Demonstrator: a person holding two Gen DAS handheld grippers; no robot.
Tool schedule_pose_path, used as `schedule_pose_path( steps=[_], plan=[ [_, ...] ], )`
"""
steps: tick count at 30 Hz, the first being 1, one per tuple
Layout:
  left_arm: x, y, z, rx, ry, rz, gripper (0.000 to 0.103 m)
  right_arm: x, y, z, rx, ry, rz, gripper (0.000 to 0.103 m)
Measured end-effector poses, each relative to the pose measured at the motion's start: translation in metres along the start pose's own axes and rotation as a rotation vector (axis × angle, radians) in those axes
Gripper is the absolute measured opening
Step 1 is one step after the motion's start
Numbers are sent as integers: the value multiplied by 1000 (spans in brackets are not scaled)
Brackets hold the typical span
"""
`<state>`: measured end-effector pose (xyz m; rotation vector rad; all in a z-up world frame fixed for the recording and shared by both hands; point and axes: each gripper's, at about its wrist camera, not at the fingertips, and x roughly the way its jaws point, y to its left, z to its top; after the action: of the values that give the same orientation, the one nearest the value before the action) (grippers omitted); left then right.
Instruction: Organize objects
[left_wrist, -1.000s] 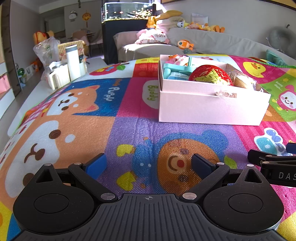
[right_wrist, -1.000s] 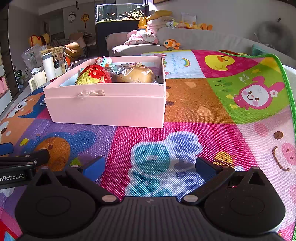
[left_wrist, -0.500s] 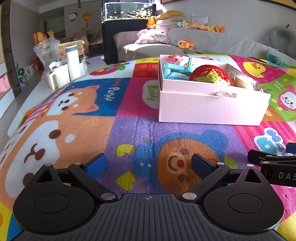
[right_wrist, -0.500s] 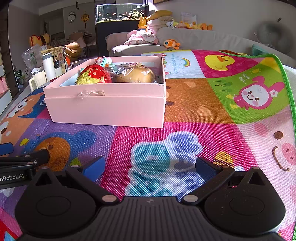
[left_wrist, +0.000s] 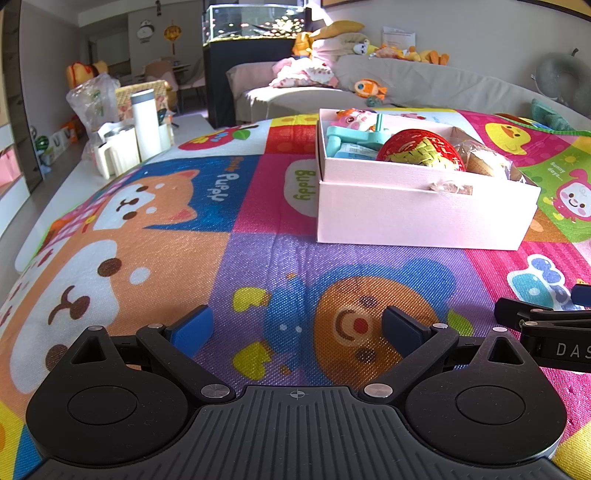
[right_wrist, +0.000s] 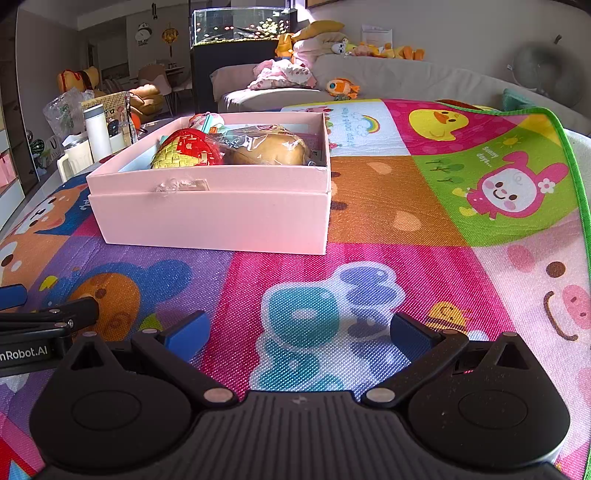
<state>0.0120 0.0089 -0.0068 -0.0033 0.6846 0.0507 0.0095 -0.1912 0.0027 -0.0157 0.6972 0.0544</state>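
My left wrist camera sat low over the play mat (left_wrist: 236, 258), facing the pink box (left_wrist: 413, 214) ahead-right. My right one looked likewise, with the pink box (right_wrist: 221, 218) ahead-left; both shared it and the sofa (left_wrist: 424, 85) beyond.

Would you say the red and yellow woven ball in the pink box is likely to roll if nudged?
Probably yes: the woven ball looks round. Wedged between the wrapped bread and toys, it likely stays inside the pink box. Its weave suggests decent grip.

No visible change across frames; left claw (left_wrist: 295, 326) and right claw (right_wrist: 297, 332) hold the same pose, same gap.
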Motion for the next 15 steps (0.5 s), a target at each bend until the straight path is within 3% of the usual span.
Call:
schedule_pose_path(
  steps=[15],
  plan=[
    [0, 0, 0, 0, 0, 0, 101, 1, 0, 0, 0, 0, 0, 103]
  ],
)
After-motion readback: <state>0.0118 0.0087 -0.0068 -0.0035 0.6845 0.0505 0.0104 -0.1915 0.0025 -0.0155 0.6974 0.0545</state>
